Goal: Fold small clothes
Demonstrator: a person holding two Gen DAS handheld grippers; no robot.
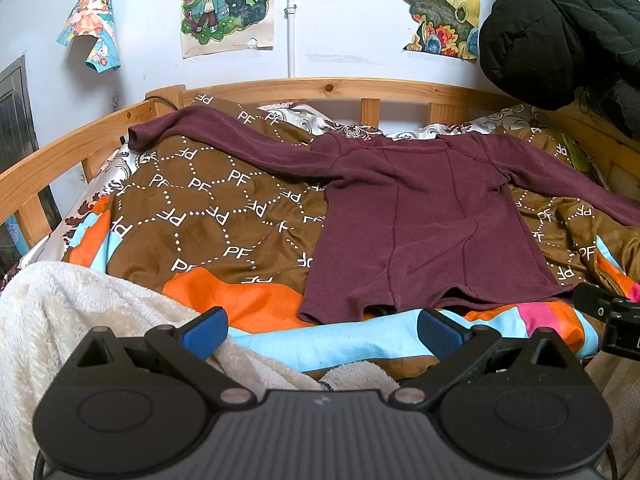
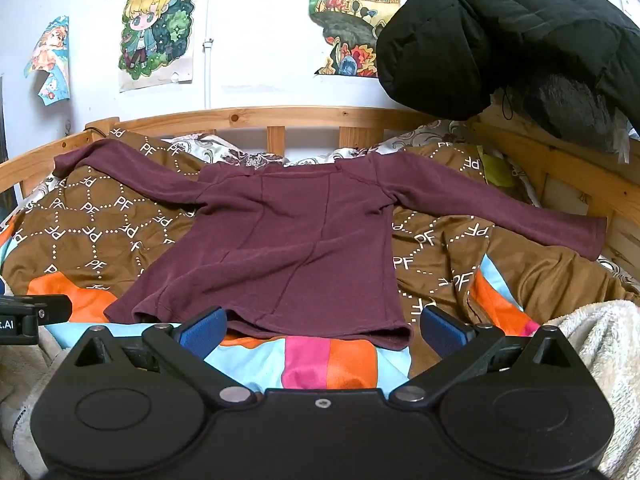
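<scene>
Nearest, left tongs spread wide and empty over a cream fleece blanket; alongside, right tongs equally wide, gripping nothing. Beyond both, maroon long-sleeved top laid flat on the patterned bedspread, sleeves stretched outward, hem just ahead of the blue fingertips, untouched.

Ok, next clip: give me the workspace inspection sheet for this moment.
Surface: brown patterned quilt on a wooden bed, rumpled.
Job's things: maroon long-sleeved top lying flat, both sleeves spread, not yet folded.
Clutter: cream fleece blanket at the near edge.
Grippers: left tongs and right tongs both open, empty, just short of the hem.
Cables: dark cable at the bed's far left corner.
Surroundings: posters on a white wall; black padded jacket hanging right.
</scene>
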